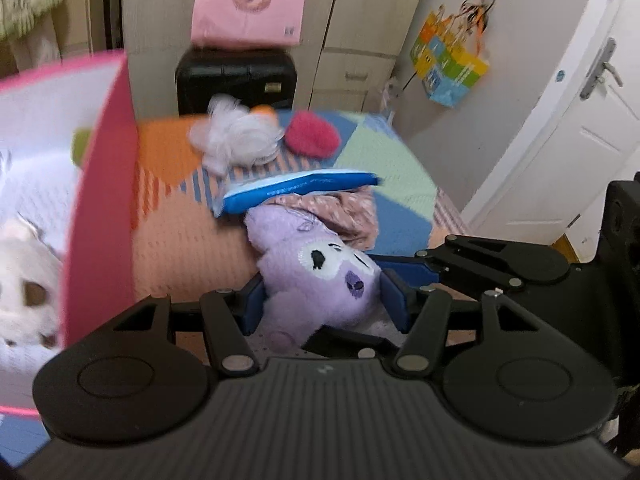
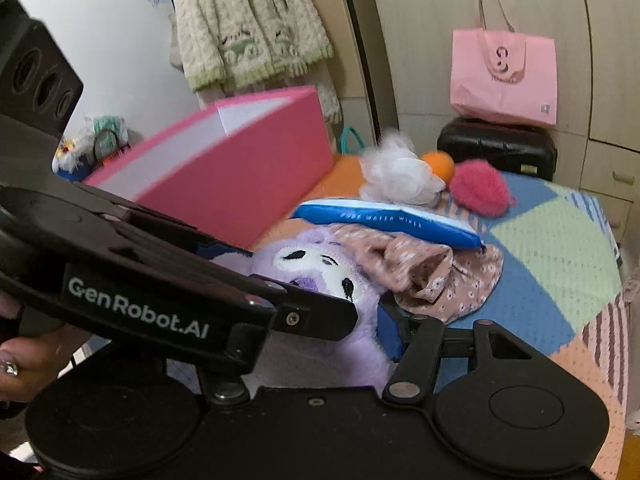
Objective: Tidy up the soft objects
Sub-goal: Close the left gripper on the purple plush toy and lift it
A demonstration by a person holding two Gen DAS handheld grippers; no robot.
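Two hand-held grippers clamp one purple plush toy (image 1: 316,276): the left hand-held gripper (image 1: 326,306) and the right hand-held gripper (image 2: 360,320) each press its sides. It sits on the bed (image 1: 400,168), beside the pink box (image 2: 240,168), under a wipes pack (image 2: 384,220).

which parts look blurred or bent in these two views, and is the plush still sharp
Left wrist: pink box and white pouf smear with motion blur, door bows from fisheye; purple plush stays fairly sharp. Right wrist: box edge is soft, wardrobe lines curve, wipes pack lettering stays readable.
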